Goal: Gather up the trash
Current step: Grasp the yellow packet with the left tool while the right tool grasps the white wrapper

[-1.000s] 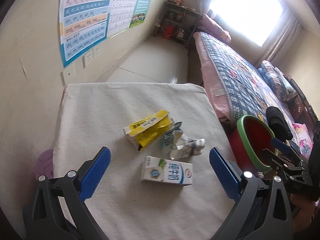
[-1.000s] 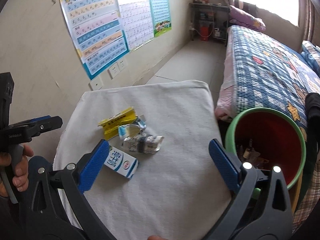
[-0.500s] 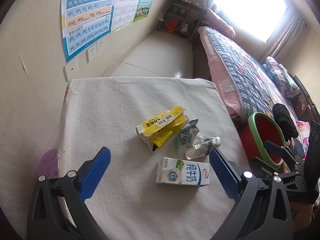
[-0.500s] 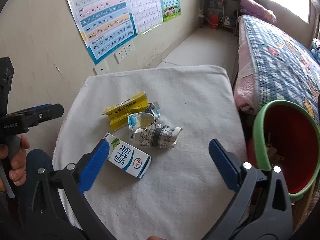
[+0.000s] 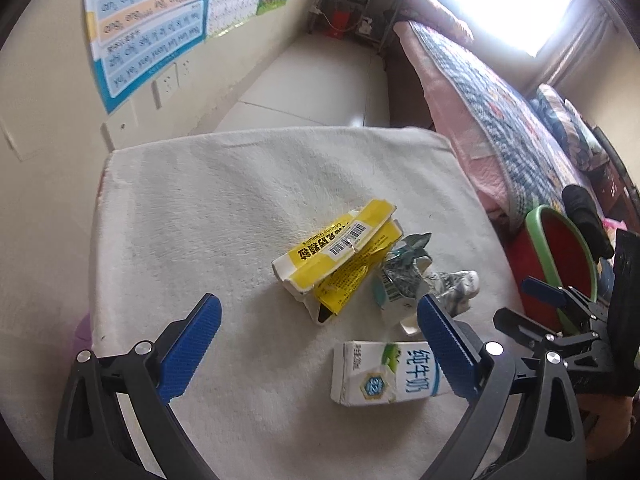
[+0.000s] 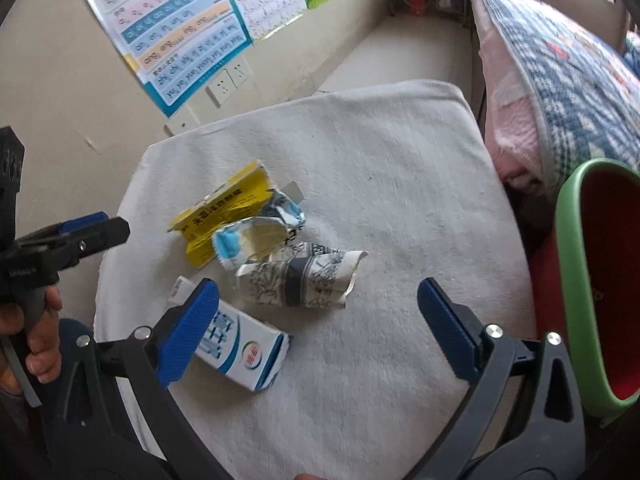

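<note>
Both grippers have dropped closer to the trash pile since a second ago. Left gripper (image 5: 318, 344) gapes empty over the yellow box (image 5: 336, 254); right gripper (image 6: 318, 332) likewise, milk carton (image 6: 240, 350) at its 9 o'clock (nothing grabbed). Red bin (image 6: 576, 292) waits at 3 o'clock.

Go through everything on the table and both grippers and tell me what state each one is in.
left gripper: open, empty
right gripper: open, empty
yellow box: torn open, flattened
milk carton: lying on its side
paper cup: crushed, lying down
blue wrapper: crumpled
red bin: open-topped, beside table
</note>
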### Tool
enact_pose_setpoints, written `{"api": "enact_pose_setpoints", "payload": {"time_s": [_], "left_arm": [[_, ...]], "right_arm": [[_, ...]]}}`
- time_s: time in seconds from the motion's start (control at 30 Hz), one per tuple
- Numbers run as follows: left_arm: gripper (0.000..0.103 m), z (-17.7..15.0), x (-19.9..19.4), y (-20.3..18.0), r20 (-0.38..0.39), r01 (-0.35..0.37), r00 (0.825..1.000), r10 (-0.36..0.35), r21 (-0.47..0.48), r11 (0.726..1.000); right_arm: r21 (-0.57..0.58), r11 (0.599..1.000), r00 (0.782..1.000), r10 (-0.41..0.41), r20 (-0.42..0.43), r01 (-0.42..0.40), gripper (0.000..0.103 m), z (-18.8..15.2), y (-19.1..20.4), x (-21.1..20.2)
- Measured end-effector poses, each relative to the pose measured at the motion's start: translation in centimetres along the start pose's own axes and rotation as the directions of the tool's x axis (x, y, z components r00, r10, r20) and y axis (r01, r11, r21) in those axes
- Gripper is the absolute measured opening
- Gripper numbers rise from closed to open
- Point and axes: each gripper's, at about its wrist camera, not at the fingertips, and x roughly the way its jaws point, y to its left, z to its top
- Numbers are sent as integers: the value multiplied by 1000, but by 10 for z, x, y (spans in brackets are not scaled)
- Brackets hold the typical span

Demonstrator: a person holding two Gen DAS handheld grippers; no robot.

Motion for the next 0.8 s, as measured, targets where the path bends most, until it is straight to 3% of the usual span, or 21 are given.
{"api": "enact_pose_setpoints", "payload": {"time_s": [0.27,0.47,0.67,0.73,0.8], "left_arm": [[80,11,48,-2,-94,8,996,-4,49,999],[64,16,74,-4,-139,-2,990,13,79,997],[62,25,85,-5,-143,13,990,1,101,995],[54,25,86,-6,-143,12,990,3,106,994],[51,26,86,-7,-142,11,990,6,117,993]], "right_arm": [[62,998,998,30,-56,-26,98,3,-9,34],[101,993,994,62,-89,-53,86,3,-16,53],[133,986,989,114,-95,-101,83,5,-18,61],[144,982,985,138,-99,-123,80,5,-17,63],[142,980,983,153,-101,-138,72,5,-14,63]]}}
